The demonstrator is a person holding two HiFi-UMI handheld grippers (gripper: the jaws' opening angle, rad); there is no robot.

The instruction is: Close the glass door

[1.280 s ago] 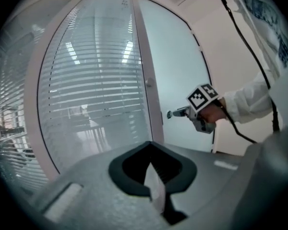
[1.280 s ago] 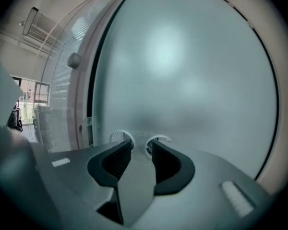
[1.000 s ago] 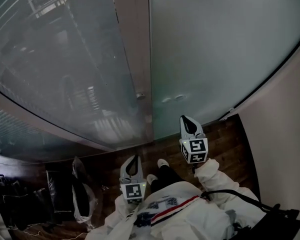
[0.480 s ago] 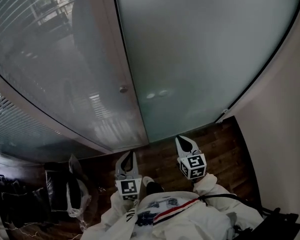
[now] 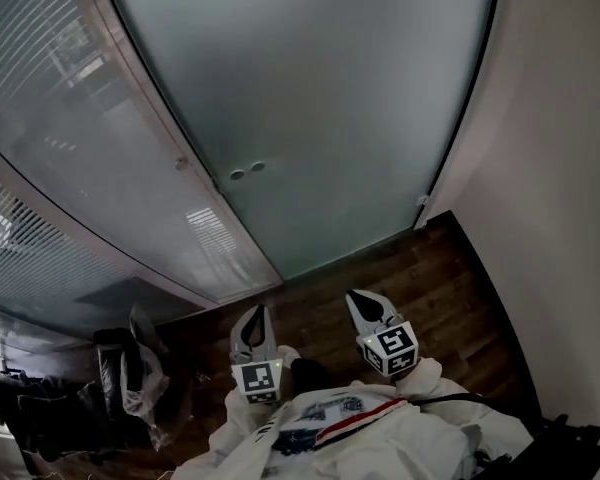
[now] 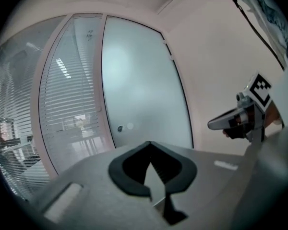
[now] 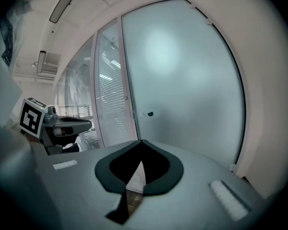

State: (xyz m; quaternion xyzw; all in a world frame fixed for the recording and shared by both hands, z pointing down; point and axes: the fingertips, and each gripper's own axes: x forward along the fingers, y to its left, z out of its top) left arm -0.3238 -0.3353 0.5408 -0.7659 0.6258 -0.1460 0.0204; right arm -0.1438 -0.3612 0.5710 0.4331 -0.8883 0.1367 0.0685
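While the left hand-held gripper (image 5: 258, 318) and the right hand-held gripper (image 5: 360, 303) hung low and empty, the glass door (image 5: 320, 98) stood shut.
In the head view the frosted door filled 12 o'clock, seated in its frame, with two round fittings (image 5: 246, 171) near its 9 o'clock edge. Both hand-held grippers sat at 6 o'clock above the wooden floor (image 5: 430, 278), well apart from the door, each with its jaws pressed together on nothing. A pale wall (image 5: 560, 168) ran down 3 o'clock, and a slatted glass partition (image 5: 60, 148) curved away at 10 o'clock.
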